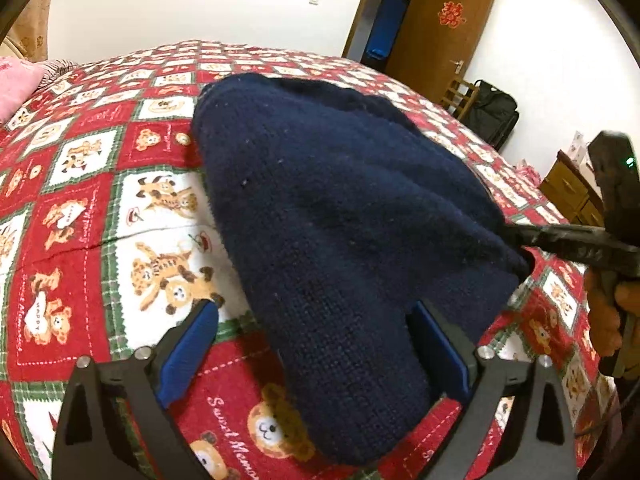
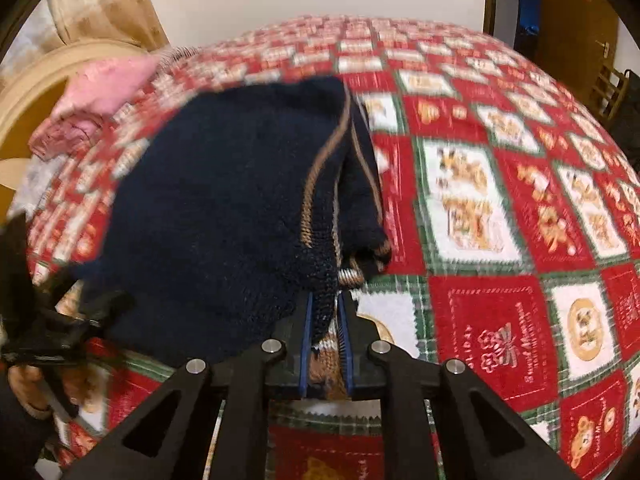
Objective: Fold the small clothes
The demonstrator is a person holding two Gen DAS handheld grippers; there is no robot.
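A navy knitted garment [image 1: 340, 208] with tan stripes at its edge lies partly folded on the red bear-print bedspread [image 1: 80, 184]. My left gripper [image 1: 316, 348] is open, with its blue pads either side of the garment's near end. My right gripper [image 2: 325, 320] is shut on the garment's [image 2: 224, 208] striped edge and holds it a little off the bed. The right gripper also shows in the left wrist view [image 1: 528, 236], pinching the garment's right side. The left gripper shows in the right wrist view [image 2: 60, 320], at the garment's left edge.
Pink clothes [image 2: 100, 92] lie near the headboard [image 2: 36, 92] at the bed's far left. A wooden door [image 1: 436, 36], a chair with a black bag [image 1: 492, 112] and a wooden cabinet [image 1: 568, 192] stand beyond the bed's right side.
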